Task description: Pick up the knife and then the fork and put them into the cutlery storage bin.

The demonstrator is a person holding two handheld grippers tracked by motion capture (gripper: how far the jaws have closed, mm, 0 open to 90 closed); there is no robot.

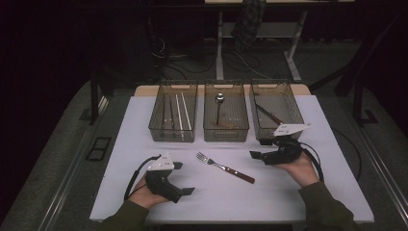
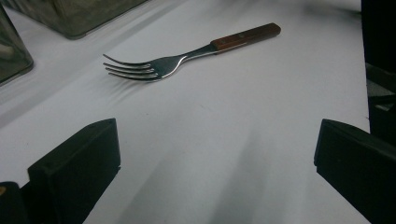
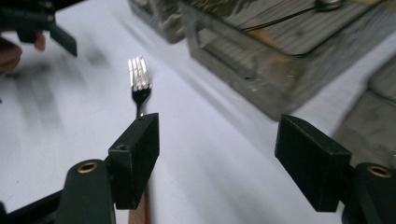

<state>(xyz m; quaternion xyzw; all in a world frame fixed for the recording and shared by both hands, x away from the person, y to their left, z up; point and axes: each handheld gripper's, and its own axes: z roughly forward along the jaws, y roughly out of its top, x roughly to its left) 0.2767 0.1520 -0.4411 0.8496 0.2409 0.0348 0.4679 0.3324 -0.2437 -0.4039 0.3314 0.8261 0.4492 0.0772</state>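
While fork (image 1: 224, 167) lies on white table (image 1: 308, 192) | dim room | both grippers wide, empty

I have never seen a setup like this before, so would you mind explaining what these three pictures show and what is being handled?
A person sits at a white table and holds a hand-operated two-jaw tool in each hand: the left gripper and the right gripper. The high view comes from a fixed camera above the person, looking down on the table. The other two pictures come from small cameras riding on each gripper, looking out between its own black jaws.

On the table lies a fork with a wooden handle, between the two grippers. Behind it stand three clear bins in a row: the left bin holds long thin sticks, the middle bin a spoon, and the right bin a dark utensil I cannot identify.

Both grippers are open and hold nothing.
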